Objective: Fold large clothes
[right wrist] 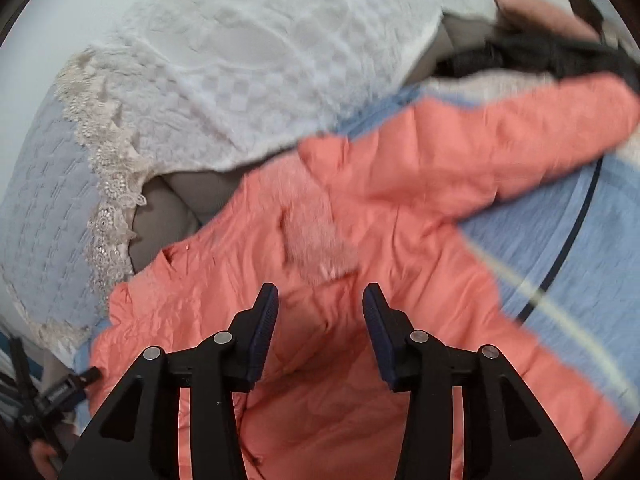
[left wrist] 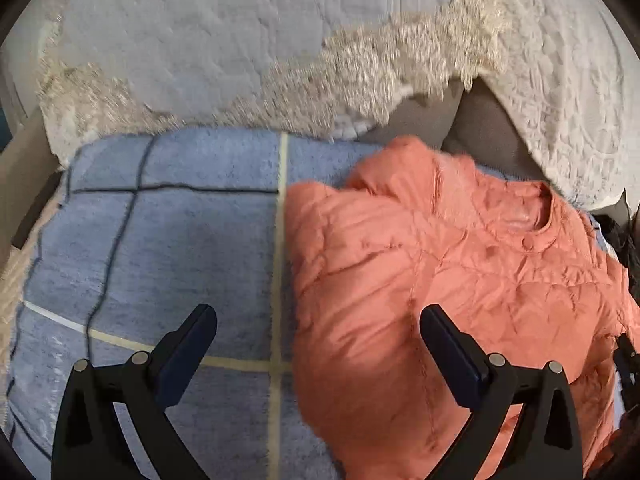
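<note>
A coral-orange padded jacket (left wrist: 460,288) lies on a blue checked blanket (left wrist: 180,248). In the left wrist view its left side is folded in, with the collar toward the back. My left gripper (left wrist: 318,314) is open and empty, hovering over the jacket's left edge. In the right wrist view the jacket (right wrist: 360,320) has one sleeve (right wrist: 500,140) stretched out to the upper right and a furry collar trim (right wrist: 316,236). My right gripper (right wrist: 320,294) is open and empty above the jacket's body. The left gripper (right wrist: 60,396) shows at the lower left of the right wrist view.
A white lace-edged cover (left wrist: 560,100) and a grey-blue quilted cover (left wrist: 200,40) lie behind on the sofa. Dark clothing (right wrist: 540,56) and a pink garment (right wrist: 532,4) are piled at the far right. The blue blanket (right wrist: 560,240) also extends right of the jacket.
</note>
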Tool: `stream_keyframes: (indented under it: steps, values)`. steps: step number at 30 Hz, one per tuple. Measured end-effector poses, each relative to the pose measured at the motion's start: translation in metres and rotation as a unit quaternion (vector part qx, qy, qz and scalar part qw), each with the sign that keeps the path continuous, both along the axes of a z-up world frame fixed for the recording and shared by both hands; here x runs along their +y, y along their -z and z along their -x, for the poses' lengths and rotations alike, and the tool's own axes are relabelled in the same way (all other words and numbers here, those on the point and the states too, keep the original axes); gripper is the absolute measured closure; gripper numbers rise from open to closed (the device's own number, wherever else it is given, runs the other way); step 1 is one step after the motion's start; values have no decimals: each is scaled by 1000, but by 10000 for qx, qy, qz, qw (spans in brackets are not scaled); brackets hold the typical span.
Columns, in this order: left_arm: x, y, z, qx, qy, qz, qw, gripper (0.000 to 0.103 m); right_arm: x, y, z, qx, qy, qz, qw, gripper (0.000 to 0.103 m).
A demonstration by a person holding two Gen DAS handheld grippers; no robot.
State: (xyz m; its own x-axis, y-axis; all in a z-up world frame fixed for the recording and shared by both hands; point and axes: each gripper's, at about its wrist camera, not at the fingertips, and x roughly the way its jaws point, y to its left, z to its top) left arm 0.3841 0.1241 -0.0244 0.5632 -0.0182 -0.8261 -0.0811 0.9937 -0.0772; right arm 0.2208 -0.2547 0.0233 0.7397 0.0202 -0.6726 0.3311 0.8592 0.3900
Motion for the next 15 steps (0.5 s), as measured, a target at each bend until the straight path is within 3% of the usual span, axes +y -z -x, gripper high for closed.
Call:
stream_keyframes:
  steps: [3,7,12,14,15]
  values:
    - [3,-16,10,-195,32,152,9997,0,15,-14,-13,-219,-559,294,9978,57]
    - [-10,-20,16,-177,238,295,9991,0,42,-11,-37,-115,-1406,729,9873,57]
    - [-23,-2,12,84,221,-159,9996,0,56,28,-70,587,-1814,1282,9733,57]
    - [-20,13,6,234,26,-536,9983,0,60,41,-77,779,-1943,1555,9654,57]
    - [-15,18,4,283,-14,-367,9989,0,60,47,-79,839,-2012,1607,9626,57]
